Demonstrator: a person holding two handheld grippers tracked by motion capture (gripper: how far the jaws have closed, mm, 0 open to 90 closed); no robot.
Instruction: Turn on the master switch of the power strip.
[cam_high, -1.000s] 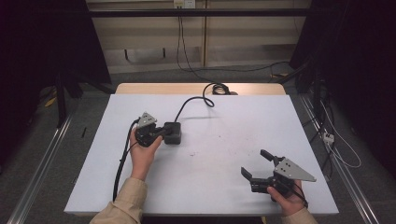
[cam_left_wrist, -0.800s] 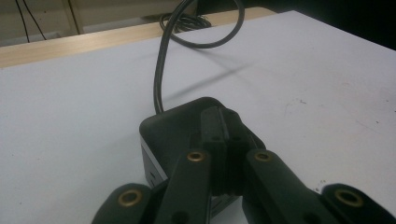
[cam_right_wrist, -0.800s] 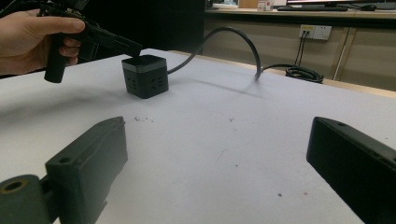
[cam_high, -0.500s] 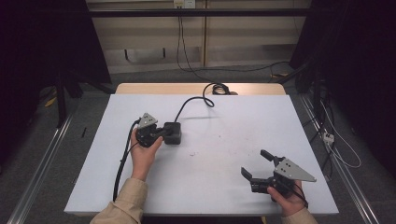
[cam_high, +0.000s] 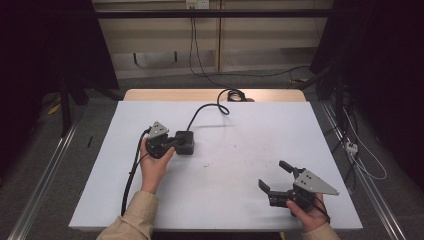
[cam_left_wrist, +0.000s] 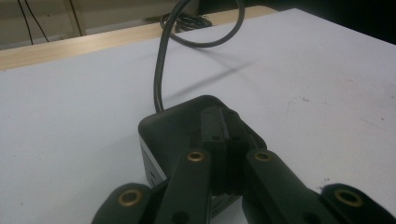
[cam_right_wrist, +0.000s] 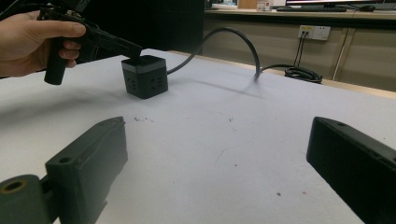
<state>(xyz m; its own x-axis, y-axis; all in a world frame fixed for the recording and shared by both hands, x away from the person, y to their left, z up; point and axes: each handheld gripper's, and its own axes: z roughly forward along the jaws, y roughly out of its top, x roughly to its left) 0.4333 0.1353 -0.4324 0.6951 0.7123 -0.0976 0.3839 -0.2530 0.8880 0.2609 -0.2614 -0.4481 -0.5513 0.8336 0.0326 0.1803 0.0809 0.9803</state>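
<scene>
High view: the white table (cam_high: 240, 150) carries a black cube power socket (cam_high: 184, 142) left of centre, cable (cam_high: 205, 110) running to the far edge. Left gripper (cam_high: 175, 142), jaws together, presses its top; right gripper (cam_high: 275, 176) gapes empty, well apart near the front-right corner.

White table (cam_high: 240, 150) bears a socket cube (cam_high: 184, 142) (corded)
</scene>
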